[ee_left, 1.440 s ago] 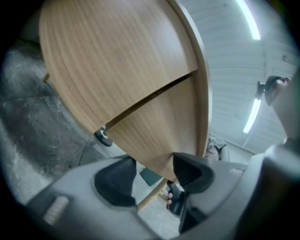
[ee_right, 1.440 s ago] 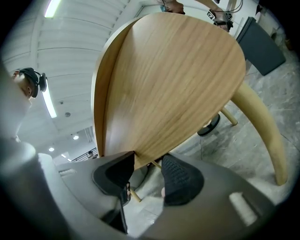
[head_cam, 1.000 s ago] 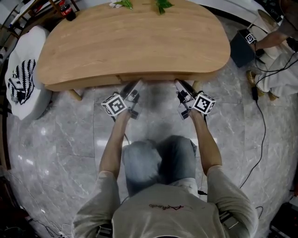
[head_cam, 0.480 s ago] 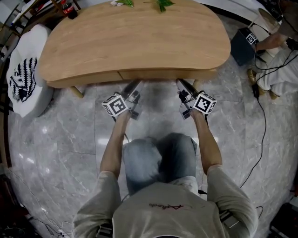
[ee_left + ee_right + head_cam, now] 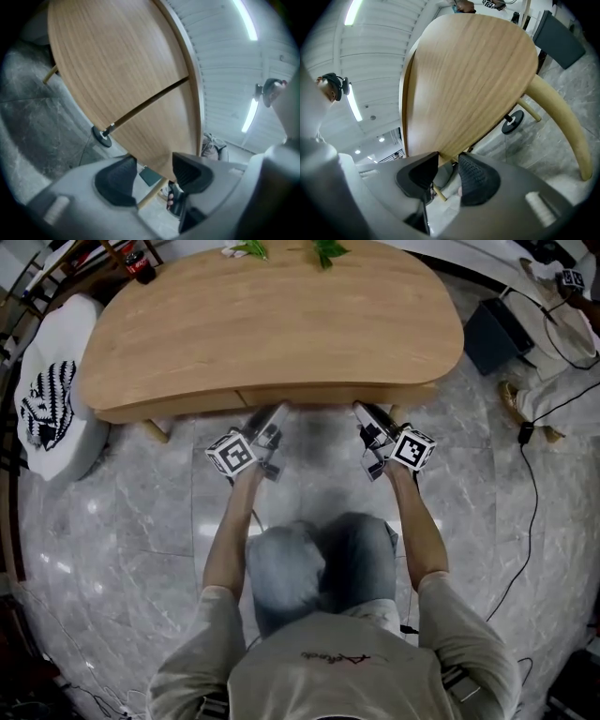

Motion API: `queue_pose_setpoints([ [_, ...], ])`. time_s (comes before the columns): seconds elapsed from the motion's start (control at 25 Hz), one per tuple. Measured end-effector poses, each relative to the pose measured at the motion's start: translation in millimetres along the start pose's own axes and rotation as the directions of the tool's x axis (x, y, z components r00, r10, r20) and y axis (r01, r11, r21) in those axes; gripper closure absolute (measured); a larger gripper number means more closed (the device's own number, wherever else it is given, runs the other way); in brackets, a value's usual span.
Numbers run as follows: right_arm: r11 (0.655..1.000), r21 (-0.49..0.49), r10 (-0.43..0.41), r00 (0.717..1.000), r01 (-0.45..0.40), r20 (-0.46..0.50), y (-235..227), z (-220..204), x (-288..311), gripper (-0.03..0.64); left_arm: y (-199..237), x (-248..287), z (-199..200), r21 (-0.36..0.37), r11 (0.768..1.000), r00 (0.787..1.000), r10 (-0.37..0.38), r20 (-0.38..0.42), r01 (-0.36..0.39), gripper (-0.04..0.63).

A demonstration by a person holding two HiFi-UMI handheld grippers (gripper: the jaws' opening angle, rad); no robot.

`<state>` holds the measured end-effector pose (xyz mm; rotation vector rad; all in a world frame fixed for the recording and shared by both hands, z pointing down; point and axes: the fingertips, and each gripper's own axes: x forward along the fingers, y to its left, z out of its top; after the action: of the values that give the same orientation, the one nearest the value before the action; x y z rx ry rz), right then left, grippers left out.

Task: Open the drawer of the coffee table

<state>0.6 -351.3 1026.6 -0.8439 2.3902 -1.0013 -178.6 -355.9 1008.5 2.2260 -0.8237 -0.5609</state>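
Observation:
The oval wooden coffee table (image 5: 272,315) fills the top of the head view. Its drawer front (image 5: 314,391) sits flush in the near edge. My left gripper (image 5: 274,416) points at the drawer's left part and my right gripper (image 5: 366,416) at its right part, both just under the rim. The left gripper view looks up at the wooden underside (image 5: 122,70). There the left gripper (image 5: 152,176) stands open, its jaws having just been opening, with the wooden lower edge in the gap. The right gripper (image 5: 446,176) has also just been opening and shows a narrow gap at the wood edge.
A white stool with a black pattern (image 5: 47,399) stands left of the table. A cola bottle (image 5: 139,261) and green leaves (image 5: 328,249) sit at the far edge. A dark box (image 5: 492,334), floor cables (image 5: 525,484) and another person (image 5: 562,362) are at right. My knees (image 5: 319,563) are below.
Both grippers stay at the drawer edge. At the top right, the other person's arm with a marker cube has pulled back from the dark box.

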Motion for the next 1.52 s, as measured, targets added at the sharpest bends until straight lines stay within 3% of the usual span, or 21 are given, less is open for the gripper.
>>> queue_pose_setpoints([
  [0.48, 1.0, -0.004, 0.017, 1.0, -0.017, -0.005, 2.9, -4.2, -7.6, 0.509, -3.0, -3.3, -4.1, 0.045, 0.999, 0.999, -0.022, -0.033, 0.024, 0.399],
  [0.8, 0.999, -0.004, 0.044, 0.998, -0.044, 0.037, 26.7, -7.0, -27.2, 0.52, -25.9, -23.3, -11.6, 0.055, 0.997, 0.998, -0.058, -0.008, 0.058, 0.429],
  [1.0, 1.0, -0.004, 0.008, 1.0, -0.008, 0.02, 34.2, -20.9, -40.0, 0.53, -35.5, -35.3, -22.1, 0.06, 0.998, 0.998, -0.033, -0.052, 0.036, 0.42],
  [1.52, 1.0, 0.009, 0.009, 0.999, -0.009, -0.031, 50.5, -48.6, -80.5, 0.541, -60.8, -67.8, -56.3, 0.042, 0.999, 0.999, 0.029, -0.045, -0.028, 0.419],
])
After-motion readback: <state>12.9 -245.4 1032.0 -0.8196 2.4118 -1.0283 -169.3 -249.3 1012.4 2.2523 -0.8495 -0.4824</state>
